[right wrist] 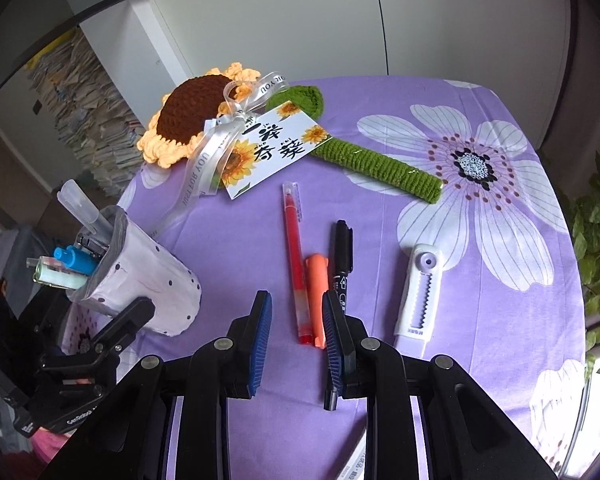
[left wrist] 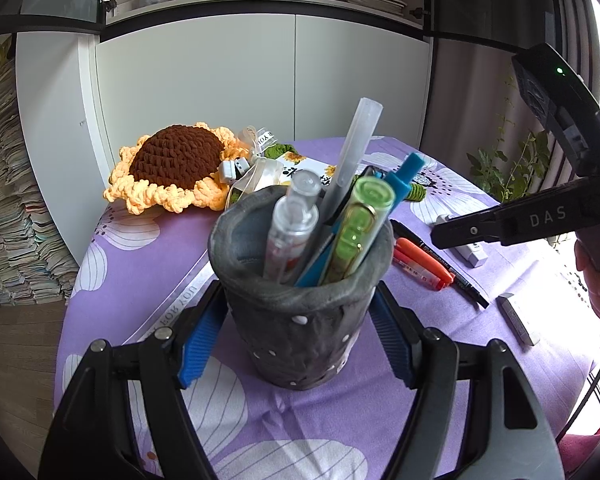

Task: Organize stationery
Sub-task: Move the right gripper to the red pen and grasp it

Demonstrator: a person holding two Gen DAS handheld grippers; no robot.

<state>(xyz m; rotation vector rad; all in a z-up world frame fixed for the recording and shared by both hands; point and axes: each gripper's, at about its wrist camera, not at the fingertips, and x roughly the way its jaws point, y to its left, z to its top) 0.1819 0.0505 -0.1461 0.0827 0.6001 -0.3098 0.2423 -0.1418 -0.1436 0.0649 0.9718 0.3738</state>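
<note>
A dark grey pen holder (left wrist: 296, 344) stands on the purple floral tablecloth (left wrist: 140, 264), holding several pens, among them a clear one, a green one and a blue one. My left gripper (left wrist: 298, 312) is shut on the holder, a blue pad pressing each side. The holder (right wrist: 148, 280) and the left gripper (right wrist: 112, 340) also show at the left of the right wrist view. A red pen (right wrist: 292, 240), an orange highlighter (right wrist: 315, 280) and a black marker (right wrist: 342, 256) lie side by side. My right gripper (right wrist: 296, 296) hangs open above their near ends, its pads touching none of them.
A white and lilac correction tape (right wrist: 420, 292) lies right of the marker; a grey eraser (left wrist: 518, 318) sits near the table's right edge. A crochet sunflower (right wrist: 192, 112) with a card (right wrist: 276, 148) and green stem (right wrist: 380, 164) fills the far side. Paper stacks (left wrist: 8, 200) stand left, a plant (right wrist: 596, 220) right.
</note>
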